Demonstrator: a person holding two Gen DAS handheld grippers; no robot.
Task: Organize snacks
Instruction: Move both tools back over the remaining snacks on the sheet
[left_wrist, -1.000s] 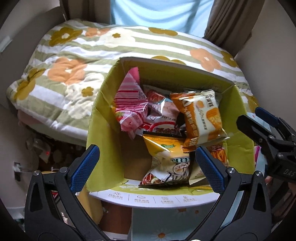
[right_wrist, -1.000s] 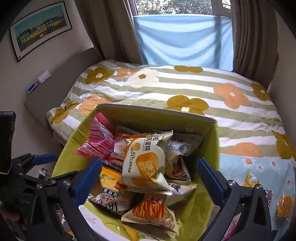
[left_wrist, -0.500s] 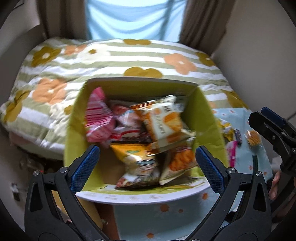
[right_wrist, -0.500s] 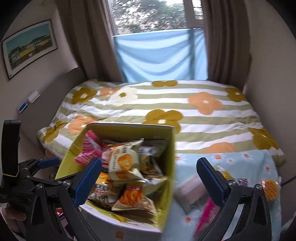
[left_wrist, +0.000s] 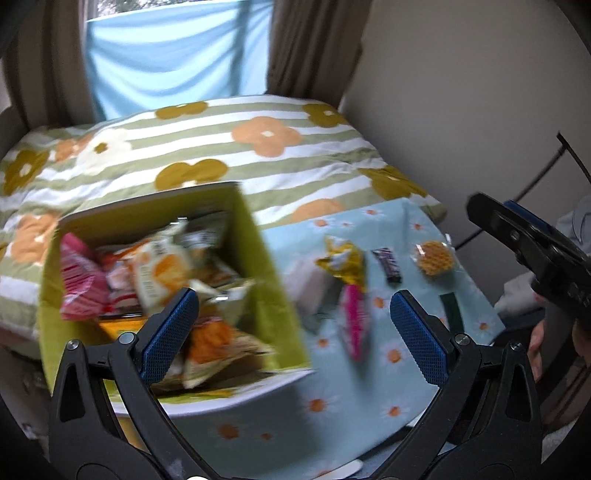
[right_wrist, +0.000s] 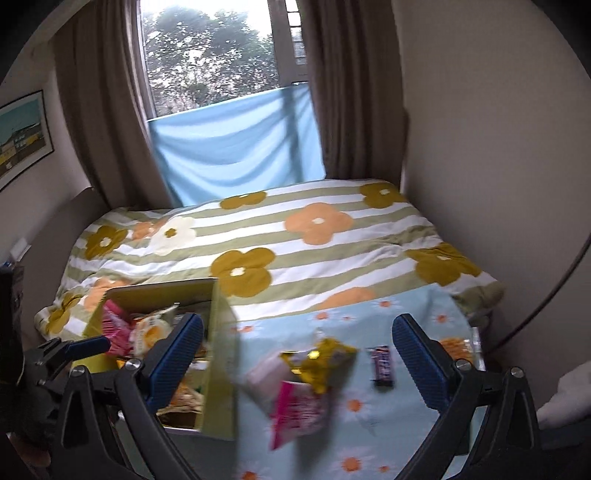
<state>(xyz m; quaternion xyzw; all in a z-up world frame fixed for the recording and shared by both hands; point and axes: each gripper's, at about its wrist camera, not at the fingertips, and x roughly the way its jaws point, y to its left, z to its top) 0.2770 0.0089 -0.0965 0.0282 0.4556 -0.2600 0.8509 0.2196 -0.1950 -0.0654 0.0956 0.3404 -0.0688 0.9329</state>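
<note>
Both frames are smeared by motion, so small print on the wrappers cannot be read. The left tongs stand wide, blue pads far apart with nothing between them; in their own view they hang over the near right corner of the green box. The box sits at about 9 o'clock in that view, on the daisy-print cloth that covers the bench, and it is filled with snack packs, among them a pink striped pack against its left wall and an orange-and-white pack near the middle. To the right of the box, at about 2 o'clock from the left tongs, loose snacks lie on the cloth: a yellow bag with a pink packet just below it, touching or overlapping, a dark purple bar just beside them, and a round waffle-like snack in clear wrap farther right. The right tongs are also wide and hold nothing; in their view the yellow bag, pink packet and purple bar lie between the two pads, with the box at 9 o'clock. Behind the bench lies a bed with a striped flower quilt, below a curtained window.
</note>
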